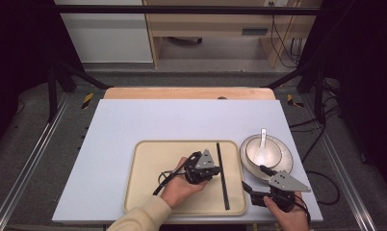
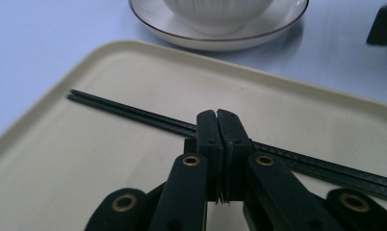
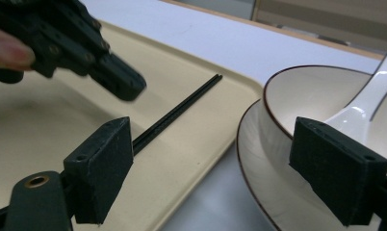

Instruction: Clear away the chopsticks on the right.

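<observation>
A pair of black chopsticks (image 1: pixel 223 175) lies lengthwise along the right side of a cream tray (image 1: pixel 143 192). My left gripper (image 1: pixel 216 169) hovers over the tray with its tips just left of the chopsticks. In the left gripper view its jaws (image 2: pixel 217 115) are pressed together with nothing between them, and the chopsticks (image 2: pixel 129 111) run across just beyond the tips. My right gripper (image 1: pixel 255 178) sits off the tray's right edge, in front of a white bowl (image 1: pixel 251 149). It is open (image 3: pixel 220 163) and empty, facing the gap between the tray (image 3: pixel 196 144) and the bowl (image 3: pixel 307 96).
The bowl stands on a white plate (image 1: pixel 288 161) with a dark rim line, right of the tray, and holds a white spoon (image 1: pixel 263 137). A pale sheet (image 1: pixel 134 120) covers the tabletop, with open room at the back and left. The table's front edge is near both hands.
</observation>
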`<move>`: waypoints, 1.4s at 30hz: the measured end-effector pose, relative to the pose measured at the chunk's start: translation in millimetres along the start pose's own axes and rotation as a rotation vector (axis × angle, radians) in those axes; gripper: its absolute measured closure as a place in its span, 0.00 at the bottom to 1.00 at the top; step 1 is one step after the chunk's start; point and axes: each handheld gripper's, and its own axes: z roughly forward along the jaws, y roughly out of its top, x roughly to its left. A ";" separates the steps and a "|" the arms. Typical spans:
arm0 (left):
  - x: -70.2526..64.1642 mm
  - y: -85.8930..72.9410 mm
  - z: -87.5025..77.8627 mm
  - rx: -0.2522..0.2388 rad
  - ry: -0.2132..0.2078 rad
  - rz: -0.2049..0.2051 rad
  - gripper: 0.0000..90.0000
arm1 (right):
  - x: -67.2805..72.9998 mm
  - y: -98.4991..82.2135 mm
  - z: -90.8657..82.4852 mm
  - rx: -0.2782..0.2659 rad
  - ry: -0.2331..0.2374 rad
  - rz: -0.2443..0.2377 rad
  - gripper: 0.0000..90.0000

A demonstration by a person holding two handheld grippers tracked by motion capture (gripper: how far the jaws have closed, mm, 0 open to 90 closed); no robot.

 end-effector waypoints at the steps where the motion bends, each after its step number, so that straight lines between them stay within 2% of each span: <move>1: 0.2 -2.3 -6.8 -0.015 0.010 0.000 0.96 | 0.7 -0.1 0.6 0.004 0.007 0.010 0.17; 5: 0.9 -15.8 -34.2 -0.071 0.049 -0.019 0.86 | 2.0 1.0 3.3 -0.001 0.015 0.019 0.16; 10: 7.6 -33.2 -65.2 -0.093 0.096 -0.047 0.60 | 5.9 4.4 8.1 -0.013 0.027 0.020 0.12; 14: 15.3 -47.7 -88.0 -0.113 0.179 -0.091 0.35 | 7.6 9.7 11.4 -0.042 0.044 0.039 0.12; 17: 21.8 -60.8 -107.1 -0.126 0.227 -0.121 0.23 | 9.2 13.5 14.3 -0.056 0.061 0.032 0.11; 20: 26.7 -70.8 -125.0 -0.157 0.265 -0.126 0.20 | 11.9 16.9 18.9 -0.052 0.068 0.015 0.11; 21: 28.5 -72.8 -129.2 -0.152 0.275 -0.126 0.19 | 12.0 18.1 20.5 -0.053 0.068 0.012 0.10; 24: 35.5 -81.2 -145.1 -0.183 0.304 -0.147 0.15 | 12.0 21.1 24.6 -0.051 0.065 0.015 0.09; 29: 40.5 -90.4 -164.0 -0.240 0.323 -0.157 0.12 | 8.8 23.1 28.4 -0.051 0.049 0.027 0.08; 35: 42.4 -102.9 -182.4 -0.297 0.344 -0.161 0.09 | 2.5 19.4 24.9 -0.055 0.026 0.041 0.09; 42: 47.9 -114.7 -199.1 -0.339 0.374 -0.166 0.07 | -3.1 15.8 20.5 -0.060 0.012 0.056 0.10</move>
